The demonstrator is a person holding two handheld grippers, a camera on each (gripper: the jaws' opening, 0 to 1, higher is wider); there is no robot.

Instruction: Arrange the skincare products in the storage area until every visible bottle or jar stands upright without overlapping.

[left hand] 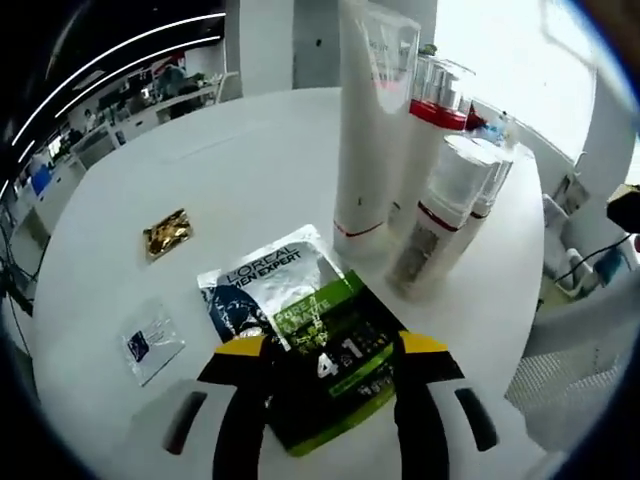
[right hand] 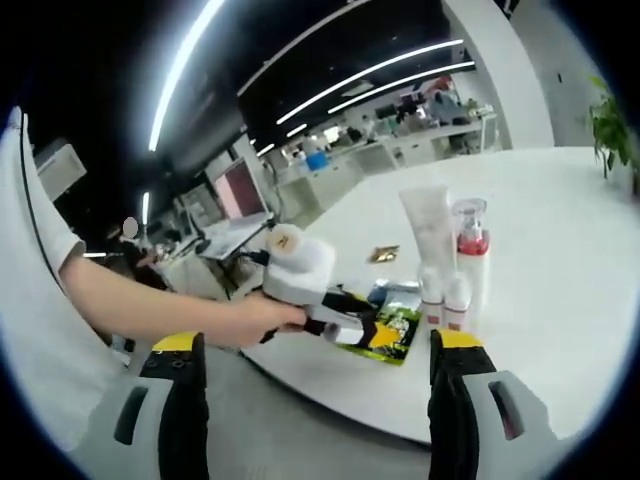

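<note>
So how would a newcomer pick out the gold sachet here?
On the round white table, look away from the cluster of upright bottles toward the flat packets. The gold sachet lies alone, apart from the L'Oreal packet; it is small, crinkled and shiny gold.

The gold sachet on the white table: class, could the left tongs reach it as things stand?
Probably not straight away: the left tongs are shut on the green-and-black packet. The gold sachet itself lies alone on the table, with nothing around it.

Black-jawed tool (left hand: 332,385) with yellow tips (grey housings behind); white sleeve (right hand: 30,220), probably a T-shirt.
</note>
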